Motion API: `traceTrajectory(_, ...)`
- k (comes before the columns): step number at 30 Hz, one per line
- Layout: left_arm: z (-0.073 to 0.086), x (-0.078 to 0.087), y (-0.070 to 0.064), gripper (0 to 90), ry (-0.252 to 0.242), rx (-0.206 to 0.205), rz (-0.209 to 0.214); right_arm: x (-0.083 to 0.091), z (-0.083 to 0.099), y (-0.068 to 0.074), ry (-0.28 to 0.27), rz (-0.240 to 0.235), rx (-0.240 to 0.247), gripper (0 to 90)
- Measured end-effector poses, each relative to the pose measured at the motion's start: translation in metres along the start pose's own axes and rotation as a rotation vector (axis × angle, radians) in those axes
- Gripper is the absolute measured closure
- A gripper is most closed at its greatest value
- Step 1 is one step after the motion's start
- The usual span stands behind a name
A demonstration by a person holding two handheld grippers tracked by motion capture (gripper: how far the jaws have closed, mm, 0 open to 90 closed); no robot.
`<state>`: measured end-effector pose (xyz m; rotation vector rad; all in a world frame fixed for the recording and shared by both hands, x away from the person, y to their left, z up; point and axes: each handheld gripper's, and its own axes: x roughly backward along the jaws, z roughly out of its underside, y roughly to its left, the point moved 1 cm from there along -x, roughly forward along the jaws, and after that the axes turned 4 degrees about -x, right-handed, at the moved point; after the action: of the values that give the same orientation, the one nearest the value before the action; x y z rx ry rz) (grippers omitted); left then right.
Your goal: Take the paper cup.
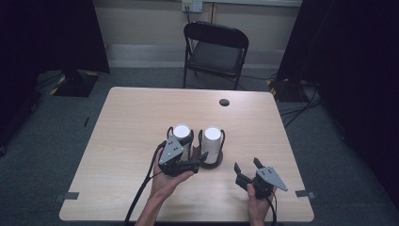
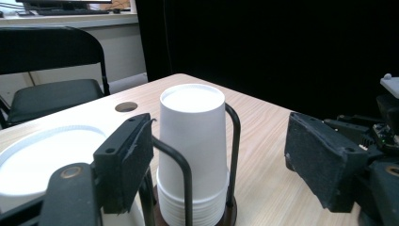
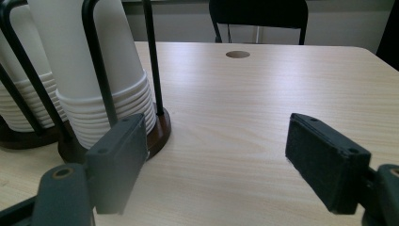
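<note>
Cup stacks, upright in wire holders. Left gripper [image 1: 200, 160], jaws parted and empty, is the nearer: left cup stack [image 1: 181, 139] sits just outside its left jaw, right cup stack [image 1: 212, 141] ahead between the jaws, long axis vertical. Right gripper [image 1: 245, 169], jaws open and empty, lies well right of both stacks.

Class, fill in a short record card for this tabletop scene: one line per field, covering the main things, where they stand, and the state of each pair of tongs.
Surface: wooden table
Left cup stack: white paper cups upside down in a wire holder
Right cup stack: same kind, beside it on a dark round base
Left tongs: open, at the foot of the two stacks, gripping nothing
Right tongs: open, apart from the cups, nearer the right edge
Background: black folding chair behind the table
Table detail: round cable hole near the far edge
</note>
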<state>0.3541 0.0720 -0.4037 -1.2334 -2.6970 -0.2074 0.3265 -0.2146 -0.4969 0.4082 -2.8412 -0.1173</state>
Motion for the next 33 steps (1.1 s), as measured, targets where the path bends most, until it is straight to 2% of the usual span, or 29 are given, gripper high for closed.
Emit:
traceTrajectory(4, -0.003, -0.005, 0.002, 20.8, 0.001, 0.0, -0.008, 0.0, 0.0, 0.0, -0.001, 0.0, 0.0, 20.6)
traceTrajectory(7, -0.004, -0.01, 0.005, 15.6, 0.011, 0.005, -0.02, 0.0, 0.0, 0.0, -0.001, 0.0, 0.0, 20.6)
traceTrajectory(10, -0.005, -0.014, 0.005, 15.7, 0.019, -0.002, -0.016, 0.0, 0.0, 0.0, -0.001, -0.002, -0.001, 20.6)
traceTrajectory(15, -0.01, -0.026, 0.008, 15.5, 0.035, -0.004, 0.02, 0.0, 0.0, 0.0, -0.002, -0.001, -0.001, 20.6)
traceTrajectory(27, -0.017, -0.046, 0.013, 16.1, 0.043, -0.003, 0.055, 0.0, 0.0, 0.0, -0.001, -0.004, 0.0, 20.6)
traceTrajectory(33, -0.019, -0.057, 0.016, 17.4, 0.052, -0.015, 0.053, 0.001, 0.0, 0.0, 0.0, -0.008, -0.001, 20.6)
